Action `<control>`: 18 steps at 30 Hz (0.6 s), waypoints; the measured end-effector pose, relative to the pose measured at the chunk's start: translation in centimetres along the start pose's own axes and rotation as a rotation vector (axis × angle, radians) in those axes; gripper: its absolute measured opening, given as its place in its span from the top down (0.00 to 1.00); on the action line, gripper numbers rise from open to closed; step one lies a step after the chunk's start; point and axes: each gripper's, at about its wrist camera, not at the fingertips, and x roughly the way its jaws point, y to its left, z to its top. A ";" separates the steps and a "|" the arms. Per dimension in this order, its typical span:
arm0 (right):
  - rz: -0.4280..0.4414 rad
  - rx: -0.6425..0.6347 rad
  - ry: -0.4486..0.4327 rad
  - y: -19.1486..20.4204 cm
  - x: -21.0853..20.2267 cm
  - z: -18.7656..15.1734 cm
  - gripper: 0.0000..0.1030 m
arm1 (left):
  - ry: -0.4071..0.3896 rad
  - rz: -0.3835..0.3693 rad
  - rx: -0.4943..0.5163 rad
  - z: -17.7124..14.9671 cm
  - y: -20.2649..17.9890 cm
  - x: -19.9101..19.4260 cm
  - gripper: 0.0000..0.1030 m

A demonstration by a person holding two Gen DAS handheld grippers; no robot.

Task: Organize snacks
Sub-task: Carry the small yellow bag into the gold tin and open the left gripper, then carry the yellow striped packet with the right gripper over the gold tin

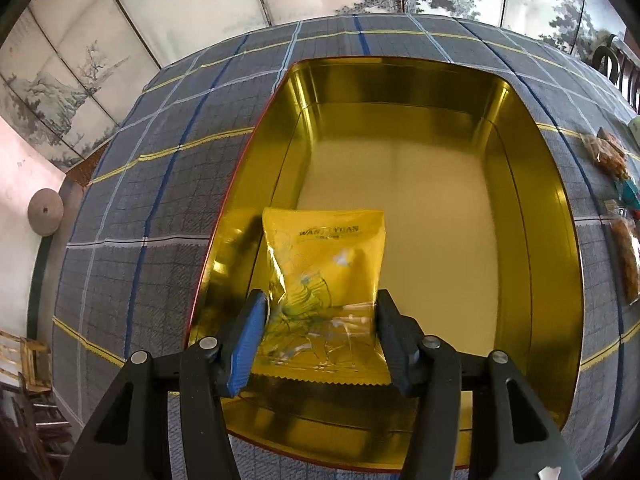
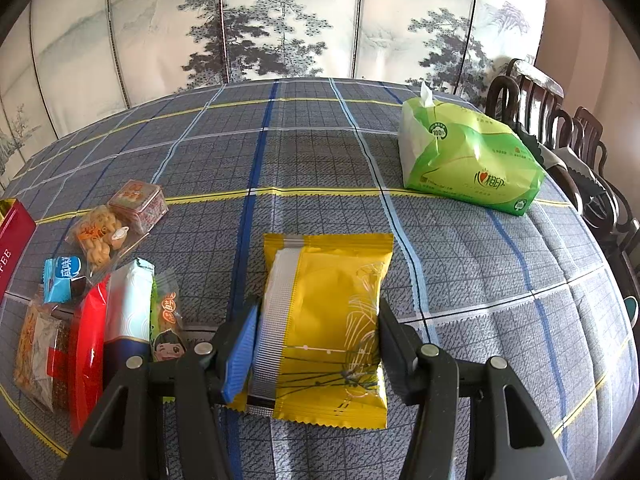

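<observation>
A yellow snack packet (image 1: 324, 276) was clamped in the left tool (image 1: 320, 332), low inside the gold tin (image 1: 532, 200); release should wait until it lay flat. The right tool (image 2: 316, 344) was clamped on a second yellow packet (image 2: 332, 320) above the table (image 2: 320, 152).

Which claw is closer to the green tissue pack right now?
Right. The right claw holds a yellow snack packet on the tablecloth short of the tissue pack; the left claw is over the gold tin.

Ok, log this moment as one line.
left tongs: yellow packet between pads, inside gold tin | right tongs: second yellow packet between pads, over tablecloth | loose snacks: unsorted
</observation>
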 end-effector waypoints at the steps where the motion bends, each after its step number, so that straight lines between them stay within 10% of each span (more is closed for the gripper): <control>1: 0.001 0.003 0.000 0.0 0.0 0.0 0.45 | -0.003 0.000 0.002 0.0 0.0 -0.1 0.50; 18: -0.007 0.004 0.037 -0.1 0.4 0.5 0.46 | -0.083 0.005 0.002 0.1 -1.3 -3.0 0.33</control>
